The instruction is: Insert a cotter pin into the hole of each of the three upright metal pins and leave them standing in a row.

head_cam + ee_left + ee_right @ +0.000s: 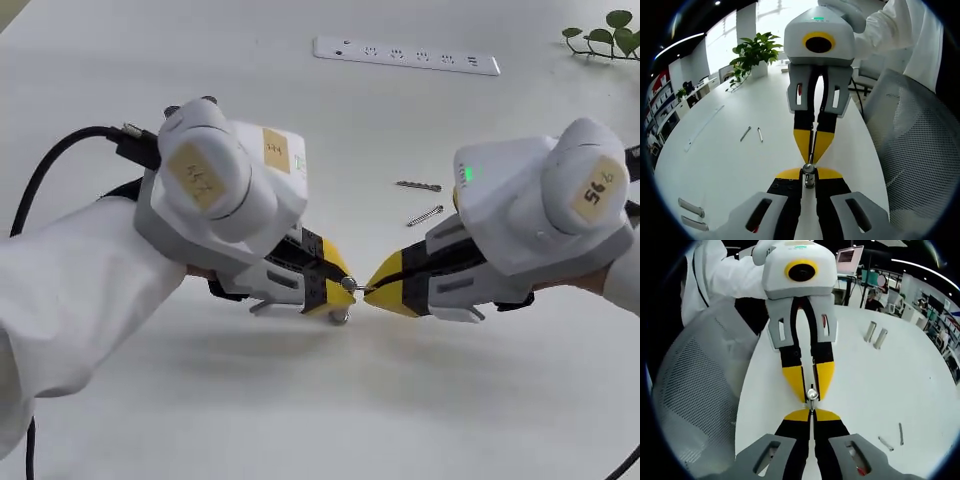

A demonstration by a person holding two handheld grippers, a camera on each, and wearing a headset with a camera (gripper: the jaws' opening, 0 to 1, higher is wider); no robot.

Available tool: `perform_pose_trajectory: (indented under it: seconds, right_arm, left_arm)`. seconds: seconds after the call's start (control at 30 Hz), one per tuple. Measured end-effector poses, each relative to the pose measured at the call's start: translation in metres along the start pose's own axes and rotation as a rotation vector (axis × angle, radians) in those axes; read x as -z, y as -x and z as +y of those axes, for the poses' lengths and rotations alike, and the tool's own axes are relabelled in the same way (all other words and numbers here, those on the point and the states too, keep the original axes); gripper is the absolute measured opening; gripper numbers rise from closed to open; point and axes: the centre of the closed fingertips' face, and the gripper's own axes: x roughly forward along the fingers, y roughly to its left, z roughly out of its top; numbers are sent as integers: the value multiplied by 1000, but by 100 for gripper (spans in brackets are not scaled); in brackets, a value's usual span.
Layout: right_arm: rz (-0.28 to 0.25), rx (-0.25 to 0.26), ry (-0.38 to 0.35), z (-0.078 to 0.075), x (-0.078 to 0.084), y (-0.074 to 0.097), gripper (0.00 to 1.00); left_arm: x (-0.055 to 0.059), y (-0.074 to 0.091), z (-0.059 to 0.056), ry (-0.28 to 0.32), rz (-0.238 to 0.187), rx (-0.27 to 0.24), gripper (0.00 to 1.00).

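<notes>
On table [300, 400], my L gripper [333, 292] and R gripper [380, 290] stand tip to tip. Metal pin [347, 285] is in L jaws, cotter pin [360, 288] in R jaws, touching it. Behind R gripper lie 2 spare cotter pins [418, 186]. Power strip [405, 55] is further back, plant [605, 38] at far R.

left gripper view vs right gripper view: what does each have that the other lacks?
Left gripper view: plant, power strip, right gripper head-on. Right gripper view: monitor, left gripper head-on. Both: pin shut in the left gripper, cotter pin in the right gripper at its head, two spare cotter pins, two spare pins, mesh chair.
</notes>
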Motion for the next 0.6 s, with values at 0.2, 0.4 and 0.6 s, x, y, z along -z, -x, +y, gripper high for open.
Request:
perform_pose_trajectory:
  seconds: [0.2,0.4,0.6]
  right_arm:
    - [22,-12,79,-1,-3,-4,0]
    - [45,-16,142,-1,-3,-4,0]
    - [60,-27,190,-1,-3,-5,0]
  left_arm:
    - [1,1,0,-5,4,3,6]
    - [0,0,0,-21,13,7,6]
    - [0,0,0,-24,20,12,6]
